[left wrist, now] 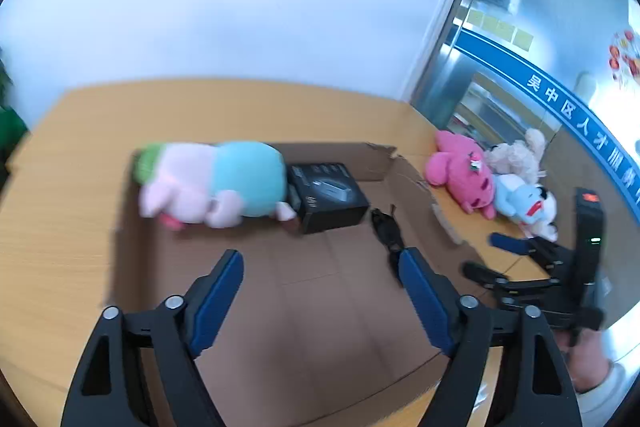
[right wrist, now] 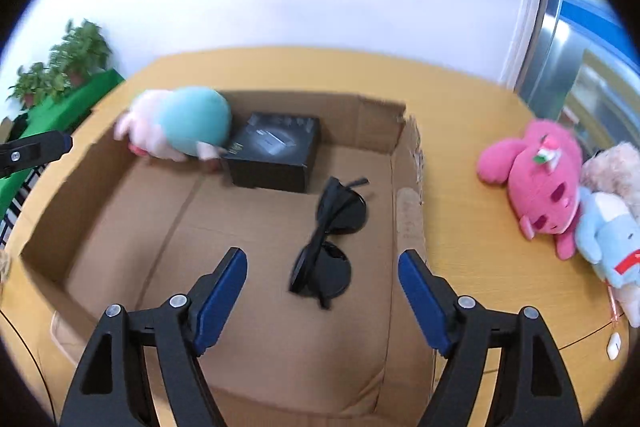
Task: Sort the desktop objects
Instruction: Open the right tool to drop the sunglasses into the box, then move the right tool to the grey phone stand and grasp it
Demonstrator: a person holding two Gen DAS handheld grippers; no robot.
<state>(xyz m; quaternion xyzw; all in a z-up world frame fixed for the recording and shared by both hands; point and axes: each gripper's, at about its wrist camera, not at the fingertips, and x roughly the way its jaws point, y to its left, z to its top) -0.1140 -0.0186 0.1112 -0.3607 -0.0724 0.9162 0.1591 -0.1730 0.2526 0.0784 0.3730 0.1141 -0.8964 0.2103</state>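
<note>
An open cardboard box (right wrist: 360, 115) lies on the wooden desk (right wrist: 480, 267). In it are a pink-and-teal plush pig (right wrist: 180, 125), a black product box (right wrist: 276, 149) and black sunglasses (right wrist: 332, 239). My left gripper (left wrist: 322, 261) is open and empty above the box floor (left wrist: 304, 307), with the pig (left wrist: 212, 183) and black box (left wrist: 328, 195) ahead. My right gripper (right wrist: 322, 259) is open and empty, just above the sunglasses; it also shows in the left wrist view (left wrist: 488, 255). A pink plush (right wrist: 536, 179), a blue plush (right wrist: 608, 239) and a beige plush (right wrist: 616, 167) lie outside, right of the box.
A white wall stands behind the desk. A glass partition with a blue band (left wrist: 560, 99) is at the right. Green plants (right wrist: 60, 67) stand at the far left. A small white item (right wrist: 614, 345) lies near the desk's right front edge.
</note>
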